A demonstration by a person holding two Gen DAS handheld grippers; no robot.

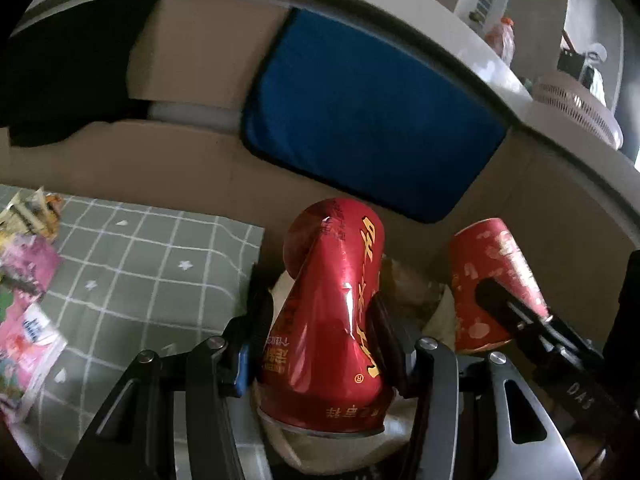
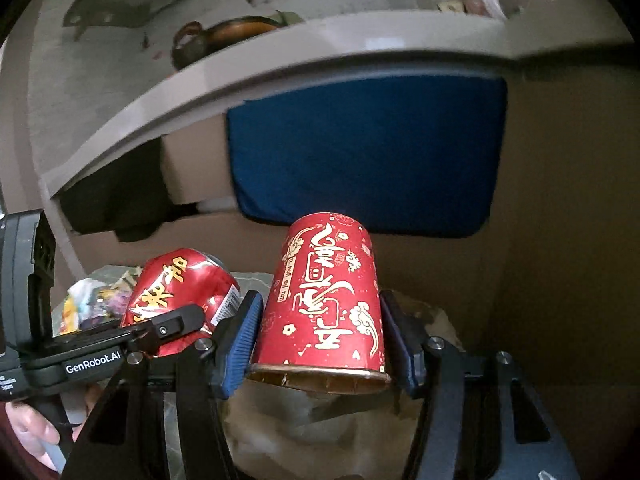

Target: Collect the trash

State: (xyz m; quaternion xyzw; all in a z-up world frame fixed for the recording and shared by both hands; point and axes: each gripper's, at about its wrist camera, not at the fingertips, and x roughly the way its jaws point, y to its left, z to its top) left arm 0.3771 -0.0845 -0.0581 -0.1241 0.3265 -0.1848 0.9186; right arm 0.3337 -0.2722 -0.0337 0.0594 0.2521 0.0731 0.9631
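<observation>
Checked cloth [image 1: 152, 264] w/ wrappers [image 1: 28, 280], blue cushion [image 1: 368, 120] behind

Dim indoor light; glare on the crushed can [image 1: 332, 300]; background motion-blurred; heavy fisheye warp, black vignetted corners.

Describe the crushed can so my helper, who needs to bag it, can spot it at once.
Below the blue cushion, two red items are held side by side. The crushed can sits in the left tongs: shiny dented metal with gold lettering, unlike the smooth, matte paper cup in the right tongs.
</observation>
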